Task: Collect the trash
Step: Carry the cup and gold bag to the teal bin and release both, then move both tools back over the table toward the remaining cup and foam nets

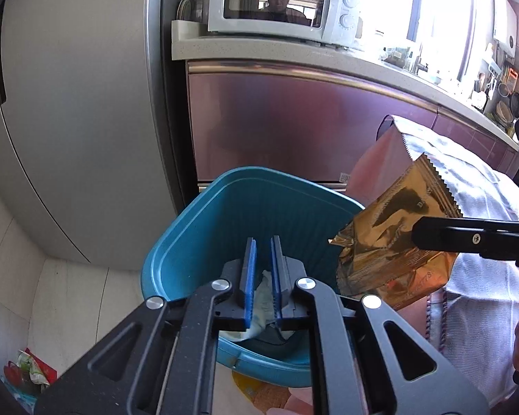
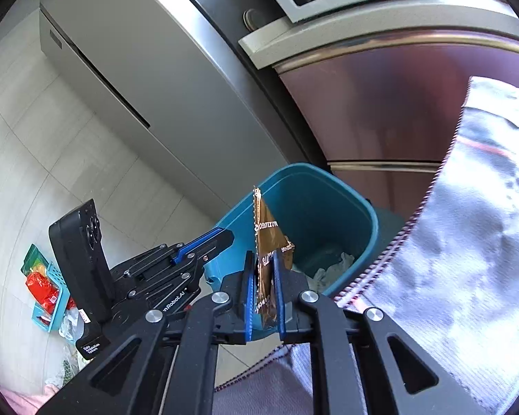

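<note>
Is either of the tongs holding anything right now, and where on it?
The right tongs pinch a gold snack wrapper by its lower edge, beside the blue bin. The left tongs hold nothing.

Floor [image 2: 27, 131]: pale tiles with thin joints. Teal bin [image 1: 204, 228] stands upright on it, just in front of the reddish cabinet [image 1: 294, 121] and beside the grey fridge [image 1: 79, 110]; crumpled white paper [image 2: 332, 269] lies in the bin bottom. Well to the bin's left, a small teal basket [image 2: 53, 297] sits on the tiles with red and green packets [image 2: 43, 288] in it. Clear wrappers [image 2: 67, 325] lie loose just beside the basket.
</note>
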